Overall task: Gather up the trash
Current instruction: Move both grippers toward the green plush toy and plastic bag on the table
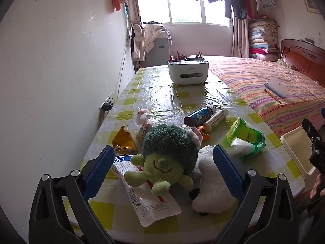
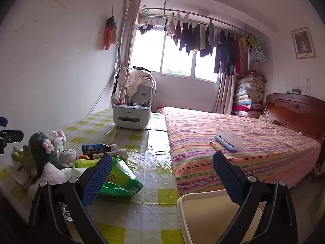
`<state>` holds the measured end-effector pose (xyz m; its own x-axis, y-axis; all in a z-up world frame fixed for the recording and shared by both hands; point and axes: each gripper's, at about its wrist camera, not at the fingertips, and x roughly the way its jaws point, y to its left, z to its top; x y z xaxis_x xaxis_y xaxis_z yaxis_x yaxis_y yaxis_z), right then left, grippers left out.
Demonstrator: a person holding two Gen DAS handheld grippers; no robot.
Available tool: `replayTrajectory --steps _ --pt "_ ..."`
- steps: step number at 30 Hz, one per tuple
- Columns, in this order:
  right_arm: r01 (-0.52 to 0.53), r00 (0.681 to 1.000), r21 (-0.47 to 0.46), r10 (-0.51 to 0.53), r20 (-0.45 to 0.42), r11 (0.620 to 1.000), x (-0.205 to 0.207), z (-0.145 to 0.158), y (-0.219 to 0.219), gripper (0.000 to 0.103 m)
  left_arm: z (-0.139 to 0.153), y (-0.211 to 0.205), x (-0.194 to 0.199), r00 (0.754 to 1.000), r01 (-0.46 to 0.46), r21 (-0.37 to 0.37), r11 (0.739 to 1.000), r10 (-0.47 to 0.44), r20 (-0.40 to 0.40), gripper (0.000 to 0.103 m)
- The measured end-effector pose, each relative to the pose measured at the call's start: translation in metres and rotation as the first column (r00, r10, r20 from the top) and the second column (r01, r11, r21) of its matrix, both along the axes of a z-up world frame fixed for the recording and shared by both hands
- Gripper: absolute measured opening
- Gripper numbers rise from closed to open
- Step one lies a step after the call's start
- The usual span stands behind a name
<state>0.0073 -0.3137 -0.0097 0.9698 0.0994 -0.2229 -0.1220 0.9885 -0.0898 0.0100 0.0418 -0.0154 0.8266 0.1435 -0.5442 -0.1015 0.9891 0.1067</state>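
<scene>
My left gripper (image 1: 163,158) is open and empty, its blue pads either side of a green plush toy (image 1: 168,154) on the checked table (image 1: 182,99). Under the toy lies a white printed wrapper (image 1: 148,199). A gold foil wrapper (image 1: 122,142) lies left of it, a crumpled clear bag (image 1: 145,122) behind it, and a torn green tissue pack (image 1: 245,138) to the right. My right gripper (image 2: 162,166) is open and empty, above the table's near edge. The green pack (image 2: 119,179) lies by its left finger (image 2: 97,177).
A cream bin (image 2: 203,213) stands below the right gripper at the table's edge; it also shows in the left wrist view (image 1: 294,148). Two bottles (image 1: 205,117), a white plush (image 1: 211,185) and a white organiser box (image 1: 187,71) are on the table. The striped bed (image 2: 243,142) is right.
</scene>
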Motion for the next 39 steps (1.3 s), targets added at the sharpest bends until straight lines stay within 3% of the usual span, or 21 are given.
replayTrajectory --steps 19,39 --pt "0.044 0.995 0.059 -0.038 -0.096 0.997 0.012 -0.013 -0.018 0.096 0.0 -0.012 0.002 0.999 0.027 -0.006 1.0 -0.027 0.021 0.096" --pt "-0.057 0.992 0.081 0.065 -0.106 0.995 0.014 -0.011 0.002 0.096 -0.005 0.01 0.0 1.0 0.004 -0.042 0.999 -0.004 -0.003 0.096"
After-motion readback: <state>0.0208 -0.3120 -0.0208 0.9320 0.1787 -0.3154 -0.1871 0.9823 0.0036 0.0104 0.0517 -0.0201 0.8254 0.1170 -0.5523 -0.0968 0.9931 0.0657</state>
